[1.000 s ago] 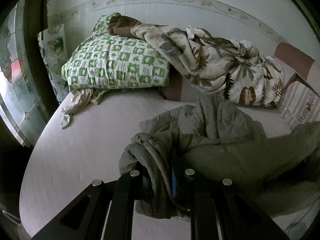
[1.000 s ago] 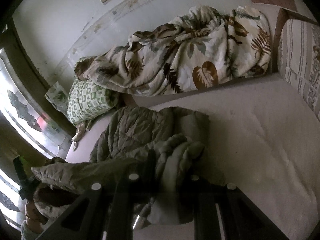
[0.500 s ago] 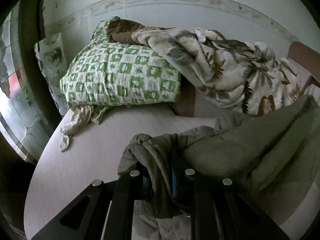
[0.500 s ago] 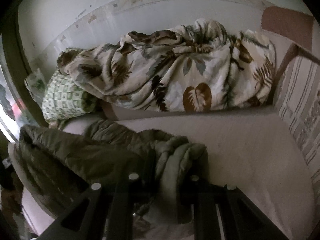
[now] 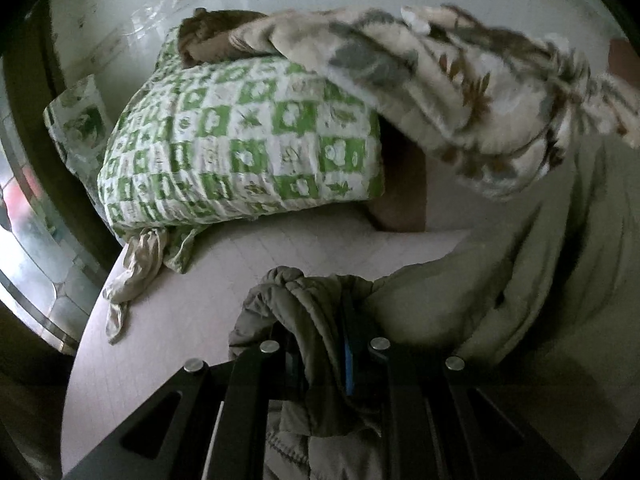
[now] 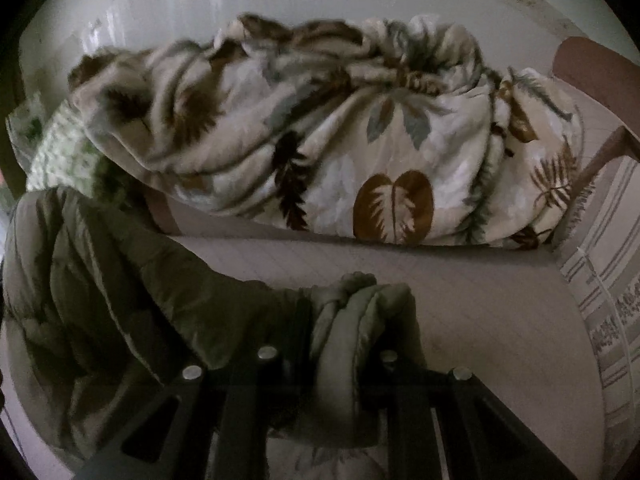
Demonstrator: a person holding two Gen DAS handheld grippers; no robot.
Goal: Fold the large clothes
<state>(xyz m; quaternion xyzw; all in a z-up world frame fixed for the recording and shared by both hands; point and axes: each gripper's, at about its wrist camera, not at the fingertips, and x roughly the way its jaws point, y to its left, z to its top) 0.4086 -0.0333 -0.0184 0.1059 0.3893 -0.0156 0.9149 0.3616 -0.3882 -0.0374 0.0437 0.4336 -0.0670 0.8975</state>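
Jacket (image 5: 540, 280) olive, quilted, bunched | left jaws clamp it | right jaws clamp it

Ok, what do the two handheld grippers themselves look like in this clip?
Both look alike. The left gripper has a black frame with angular struts and triangular cut-outs, four round silver bolt heads across it, and a bright blue strip along the inner face of one finger. The right gripper shows the same black struts and four silver bolts; no blue shows there. No hands, sleeves or cables are in view.
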